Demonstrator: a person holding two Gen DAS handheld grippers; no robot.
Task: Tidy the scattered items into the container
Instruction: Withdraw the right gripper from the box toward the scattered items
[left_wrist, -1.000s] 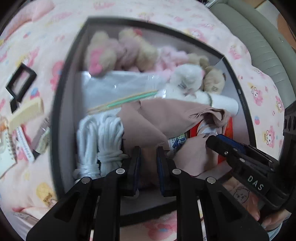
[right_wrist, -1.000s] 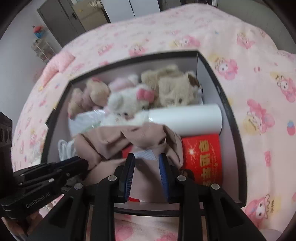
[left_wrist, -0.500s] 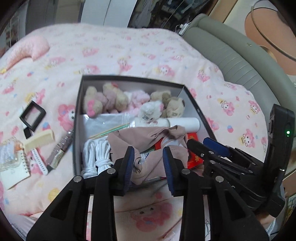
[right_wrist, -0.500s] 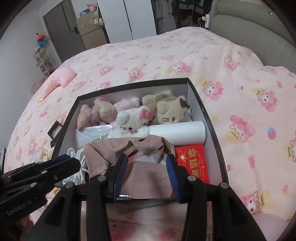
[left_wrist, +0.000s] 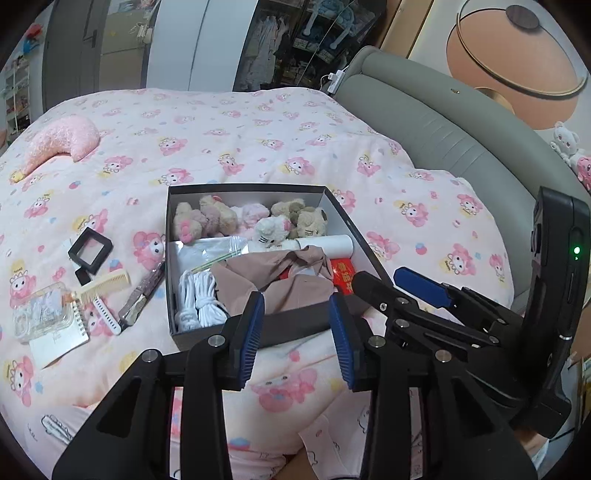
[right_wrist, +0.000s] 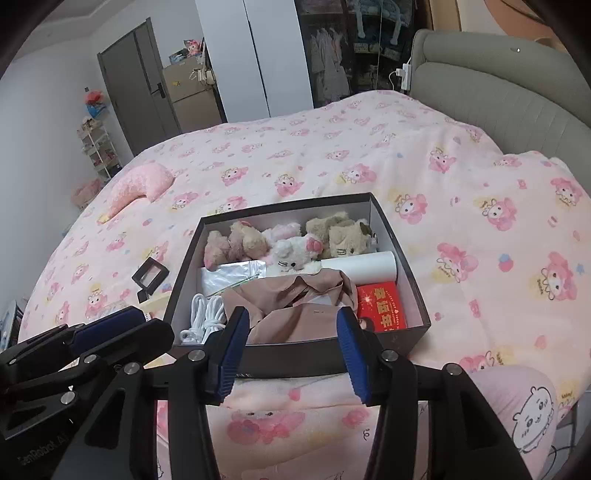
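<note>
The black box (left_wrist: 288, 325) sits on the pink bedspread (left_wrist: 258, 147), already packed so the soft toys (right_wrist: 291, 243) line its far wall, with a white roll (right_wrist: 360, 264), red packet (right_wrist: 380, 302), coiled white cord (left_wrist: 199, 299) and a brown garment (right_wrist: 295, 302) draped loosely over the near half, probably just dropped there. To the left of the box a comb (left_wrist: 107, 282), a black frame (left_wrist: 89, 250), a notepad (left_wrist: 59, 339) and a clear pouch (left_wrist: 40, 314) lie scattered, so the tidying looks unfinished. Both the left gripper (left_wrist: 297, 332) and the right gripper (right_wrist: 291, 349) hover side by side just short of the box's near wall, pointing over it, jaws spread wide and holding nothing.
</note>
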